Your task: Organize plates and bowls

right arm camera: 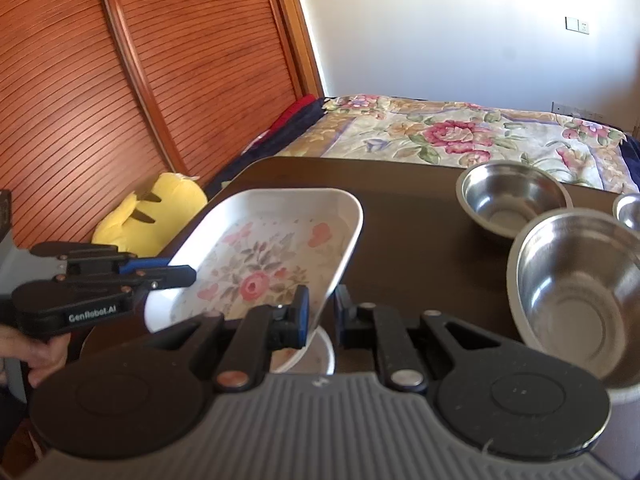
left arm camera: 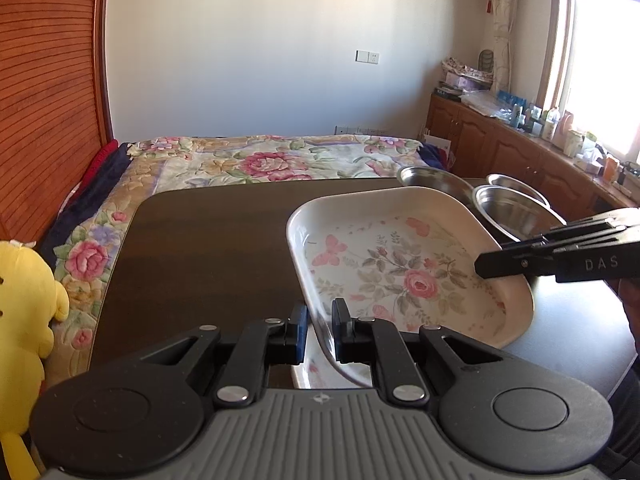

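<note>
A white rectangular plate with a rose print (left arm camera: 400,264) (right arm camera: 264,256) is held above the dark table (left arm camera: 208,248) by both grippers. My left gripper (left arm camera: 320,332) is shut on its near rim; in the right wrist view it (right arm camera: 176,274) grips the plate's left edge. My right gripper (right arm camera: 322,312) is shut on the plate's other rim; in the left wrist view it (left arm camera: 486,266) comes in from the right. Another white dish (right arm camera: 316,354) lies under the plate. Three steel bowls (right arm camera: 516,200) (right arm camera: 580,288) (right arm camera: 630,210) stand on the table's right part.
A bed with a floral quilt (left arm camera: 260,160) lies beyond the table. A yellow plush toy (left arm camera: 24,312) sits at the table's left. A wooden slatted wardrobe (right arm camera: 100,80) stands on the left. A cluttered wooden cabinet (left arm camera: 520,148) runs under the window.
</note>
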Motion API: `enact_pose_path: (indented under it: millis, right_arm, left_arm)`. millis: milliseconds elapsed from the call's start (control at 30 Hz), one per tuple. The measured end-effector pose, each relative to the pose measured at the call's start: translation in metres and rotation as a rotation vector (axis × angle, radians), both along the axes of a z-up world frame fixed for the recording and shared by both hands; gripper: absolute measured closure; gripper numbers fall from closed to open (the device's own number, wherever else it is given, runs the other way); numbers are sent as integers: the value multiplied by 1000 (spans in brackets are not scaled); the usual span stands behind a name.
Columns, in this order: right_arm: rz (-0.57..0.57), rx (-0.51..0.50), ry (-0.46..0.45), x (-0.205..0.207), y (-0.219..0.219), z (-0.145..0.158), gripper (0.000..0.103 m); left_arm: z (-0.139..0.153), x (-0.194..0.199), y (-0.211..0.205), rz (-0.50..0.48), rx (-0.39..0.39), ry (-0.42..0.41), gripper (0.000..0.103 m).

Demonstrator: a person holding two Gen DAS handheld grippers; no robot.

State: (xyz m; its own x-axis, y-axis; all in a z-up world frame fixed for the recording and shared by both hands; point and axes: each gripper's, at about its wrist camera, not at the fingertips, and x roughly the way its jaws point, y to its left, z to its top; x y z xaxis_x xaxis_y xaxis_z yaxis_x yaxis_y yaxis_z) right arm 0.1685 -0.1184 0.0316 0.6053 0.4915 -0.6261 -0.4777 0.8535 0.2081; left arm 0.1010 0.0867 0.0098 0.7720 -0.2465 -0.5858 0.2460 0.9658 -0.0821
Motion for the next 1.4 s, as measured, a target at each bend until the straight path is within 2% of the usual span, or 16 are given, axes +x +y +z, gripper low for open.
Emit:
enact_pose_path:
  millis: [400,1200,1400]
  right_arm:
    - [42,25,22,-34,-6,-20,88]
    - [40,42,41,-46,-5,-33,88]
    - [36,40,39,-45,-3,-33,87]
  left_arm:
    - [-15,-33,-1,-5,-14,36,89]
    - [-30,-40,-2,13,-1,53,89]
    - [-31,-42,-7,14,23,33,89]
